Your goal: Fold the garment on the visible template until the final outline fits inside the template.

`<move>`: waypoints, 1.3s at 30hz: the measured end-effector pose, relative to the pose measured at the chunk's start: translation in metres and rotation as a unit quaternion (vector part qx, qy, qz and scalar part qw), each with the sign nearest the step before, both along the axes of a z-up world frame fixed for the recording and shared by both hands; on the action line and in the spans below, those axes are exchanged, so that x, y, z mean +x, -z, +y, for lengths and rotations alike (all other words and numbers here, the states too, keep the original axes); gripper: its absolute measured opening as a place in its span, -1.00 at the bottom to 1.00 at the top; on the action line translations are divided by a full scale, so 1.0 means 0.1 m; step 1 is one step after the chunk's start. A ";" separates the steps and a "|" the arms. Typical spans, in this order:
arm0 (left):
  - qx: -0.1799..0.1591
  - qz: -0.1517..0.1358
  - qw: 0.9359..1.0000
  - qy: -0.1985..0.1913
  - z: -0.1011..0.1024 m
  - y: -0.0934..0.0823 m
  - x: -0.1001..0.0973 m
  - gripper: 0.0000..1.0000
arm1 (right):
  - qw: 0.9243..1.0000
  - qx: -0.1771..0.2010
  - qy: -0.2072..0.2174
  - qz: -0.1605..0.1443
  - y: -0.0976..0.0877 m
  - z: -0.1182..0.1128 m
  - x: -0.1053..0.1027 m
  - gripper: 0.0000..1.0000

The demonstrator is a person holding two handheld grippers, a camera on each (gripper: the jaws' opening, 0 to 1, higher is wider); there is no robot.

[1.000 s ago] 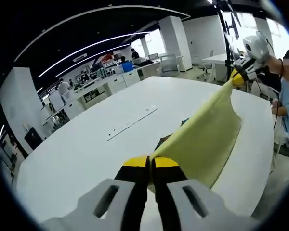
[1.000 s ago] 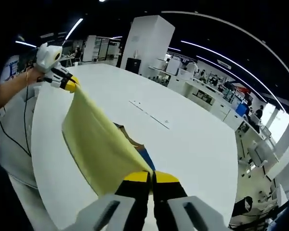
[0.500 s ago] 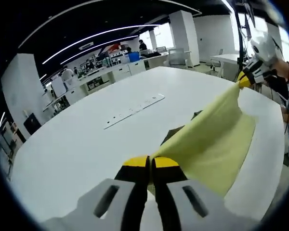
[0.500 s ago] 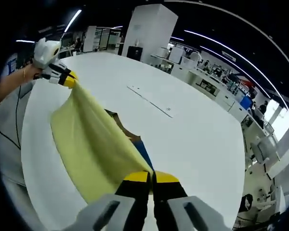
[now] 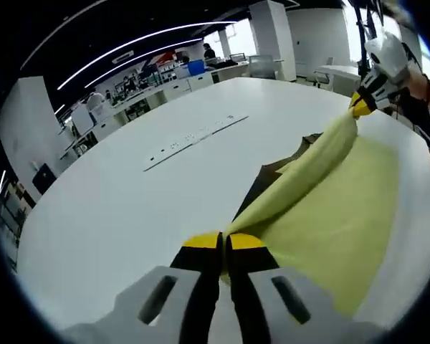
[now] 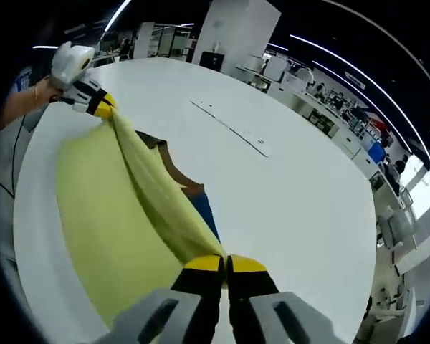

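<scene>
Now, left gripper (image 5: pixel 223 242): clamped on yellow garment (image 5: pixel 330 215) edge, bottom centre.
Right gripper (image 6: pixel 225 264): pinching opposite edge, bottom centre.
Garment: stretched between both, draped on white table (image 5: pixel 115 215).
Template (image 6: pixel 201 204): dark patch peeking beside fabric.

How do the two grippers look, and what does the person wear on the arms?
Each gripper, left and right, has black jaws with yellow tips on a pale grey, slotted body. A white housing sits behind the jaws. A thin bracelet circles one wrist, and a black cable hangs below it.
</scene>
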State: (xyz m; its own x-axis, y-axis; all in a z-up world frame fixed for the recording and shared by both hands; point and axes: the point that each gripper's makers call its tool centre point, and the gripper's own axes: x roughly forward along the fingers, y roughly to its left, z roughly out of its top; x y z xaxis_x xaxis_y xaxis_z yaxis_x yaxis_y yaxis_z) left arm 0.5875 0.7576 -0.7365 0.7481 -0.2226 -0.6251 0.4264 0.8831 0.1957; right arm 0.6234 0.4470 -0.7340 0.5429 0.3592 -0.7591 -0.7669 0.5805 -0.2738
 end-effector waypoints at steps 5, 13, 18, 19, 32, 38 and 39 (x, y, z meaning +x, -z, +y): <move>-0.006 0.014 1.000 -0.002 0.00 0.14 0.03 -1.00 | 1.000 0.003 0.005 0.014 0.13 0.00 0.08 -1.00; 0.002 0.017 1.000 0.005 0.03 0.25 0.11 -0.91 | 0.999 0.011 0.017 0.034 0.29 -0.01 0.14 -1.00; 0.014 0.011 1.000 0.021 0.03 0.26 0.12 -0.86 | 0.999 0.010 0.021 0.031 0.35 -0.01 0.18 -0.98; 0.015 0.008 1.000 0.023 0.04 0.25 0.13 -0.83 | 0.999 0.008 0.023 0.031 0.36 -0.02 0.19 -0.95; 0.034 -0.022 0.998 0.056 0.12 0.07 -0.02 -0.65 | 0.998 0.037 0.048 0.027 0.20 -0.12 0.09 -0.37; 0.030 -0.022 0.997 0.074 0.07 0.07 -0.13 -0.73 | 0.997 0.051 0.047 0.022 0.19 -0.11 0.01 -0.45; 0.034 -0.020 0.996 0.077 0.06 0.09 -0.14 -0.73 | 0.997 0.056 0.044 0.022 0.19 -0.08 -0.01 -0.47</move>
State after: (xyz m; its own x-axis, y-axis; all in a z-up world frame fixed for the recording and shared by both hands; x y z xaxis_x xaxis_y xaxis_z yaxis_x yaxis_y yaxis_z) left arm 0.5733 0.7636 -0.7454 0.7329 -0.2948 -0.6132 0.5461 0.7924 0.2718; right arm 0.6227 0.4385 -0.7531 0.5428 0.3959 -0.7407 -0.7217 0.6709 -0.1702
